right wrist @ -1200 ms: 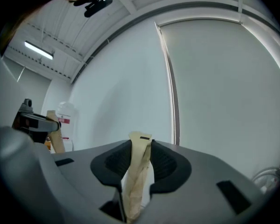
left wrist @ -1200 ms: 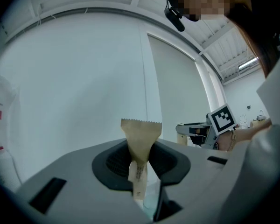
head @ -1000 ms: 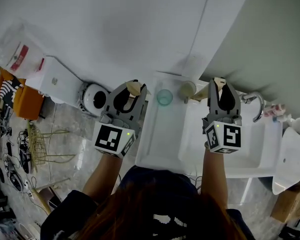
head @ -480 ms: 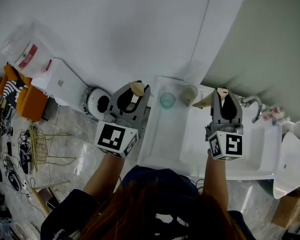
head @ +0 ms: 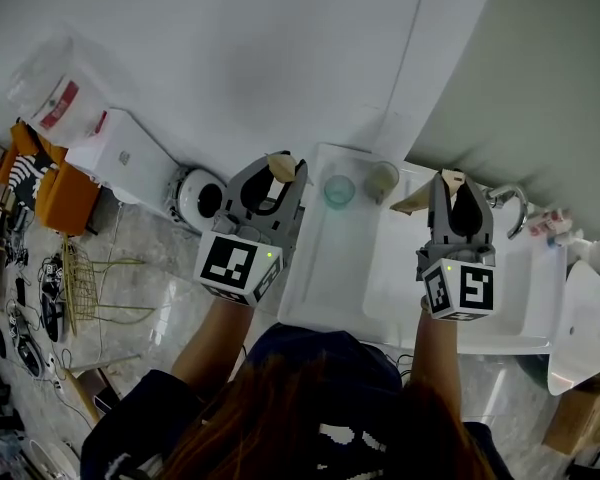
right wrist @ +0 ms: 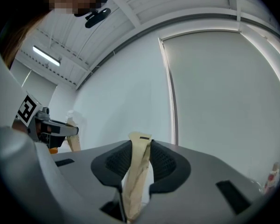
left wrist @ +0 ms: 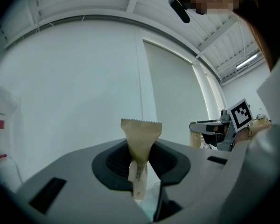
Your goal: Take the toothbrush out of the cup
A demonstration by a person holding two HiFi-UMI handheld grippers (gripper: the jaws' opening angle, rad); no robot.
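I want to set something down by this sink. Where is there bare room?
The white ledge left of the basin is bare from its near edge up to the teal cup. The basin also looks empty. The back is crowded: teal cup, beige cup, then the faucet and small items at far right.

From here the white counter [head: 330, 268] lies bare from its front edge back to a green cup [head: 339, 190] and a beige cup [head: 381, 180], side by side against the wall [head: 280, 58]. Both cup mouths are open from above. The tap [head: 510, 203] curves up just beside the right gripper [head: 450, 180]. That gripper and the left gripper [head: 280, 166] each have jaws filled by a tan packet [left wrist: 140, 139].
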